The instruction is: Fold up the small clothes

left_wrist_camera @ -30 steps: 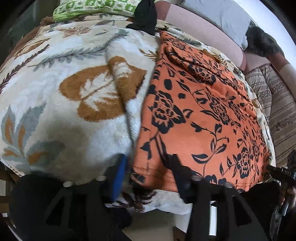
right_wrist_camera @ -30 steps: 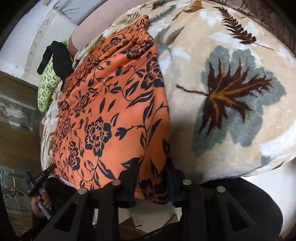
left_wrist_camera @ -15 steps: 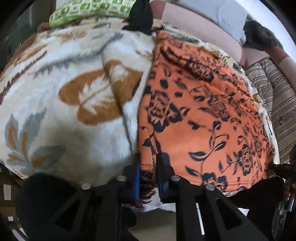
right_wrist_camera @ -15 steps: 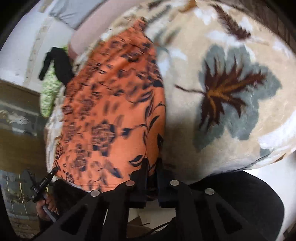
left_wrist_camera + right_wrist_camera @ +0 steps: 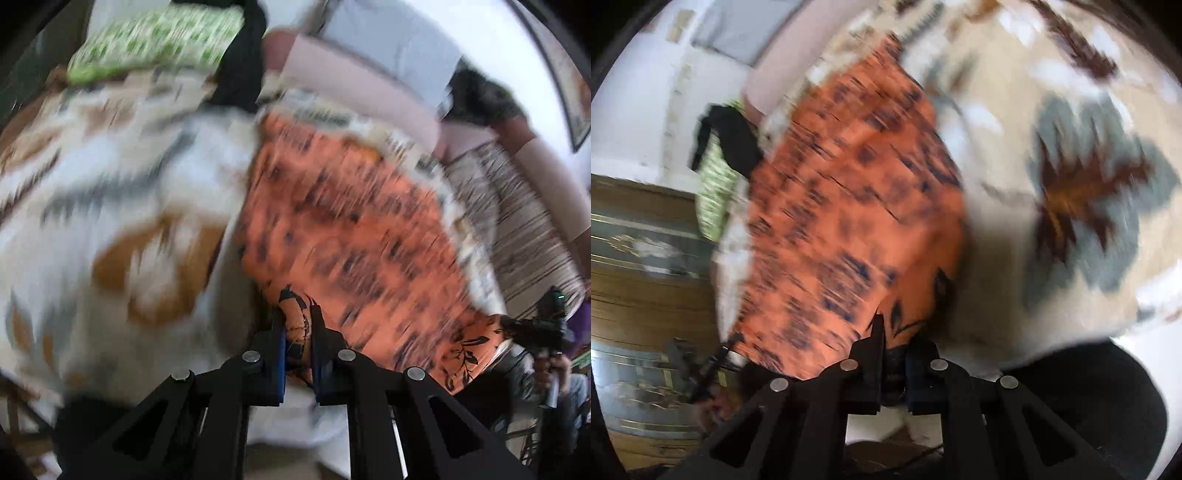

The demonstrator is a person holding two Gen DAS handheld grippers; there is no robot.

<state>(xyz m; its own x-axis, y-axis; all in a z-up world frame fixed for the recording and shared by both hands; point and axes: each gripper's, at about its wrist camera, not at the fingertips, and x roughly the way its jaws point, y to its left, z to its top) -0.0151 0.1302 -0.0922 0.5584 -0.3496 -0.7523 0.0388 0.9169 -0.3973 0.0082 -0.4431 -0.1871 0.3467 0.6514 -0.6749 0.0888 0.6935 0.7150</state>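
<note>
Left wrist view, heavily blurred, looks over a plush leaf-print blanket (image 5: 110, 206) in cream, brown and grey that covers the work surface. On it lies the orange garment with black flowers (image 5: 354, 236), spread toward the right half. The left gripper (image 5: 297, 339) is clamped on the garment's near left corner, a pinch of orange cloth bunched between its black fingers. Behind the blanket sit a green-and-white patterned pillow (image 5: 159, 40) and a black cloth (image 5: 240, 62) draped beside it; further back runs a pinkish cushion or backrest (image 5: 351, 81), and a striped fabric (image 5: 517, 221) lies off to the right. At the right edge the other gripper shows at the garment's far corner. Right wrist view shows the right gripper (image 5: 894, 343) closed on the garment's (image 5: 849, 206) near right corner, the blanket's (image 5: 1082, 206) big brown leaf to its right. To the left stands dark wooden furniture with gilt trim (image 5: 639, 258), with a white wall (image 5: 639, 122) above it.
</note>
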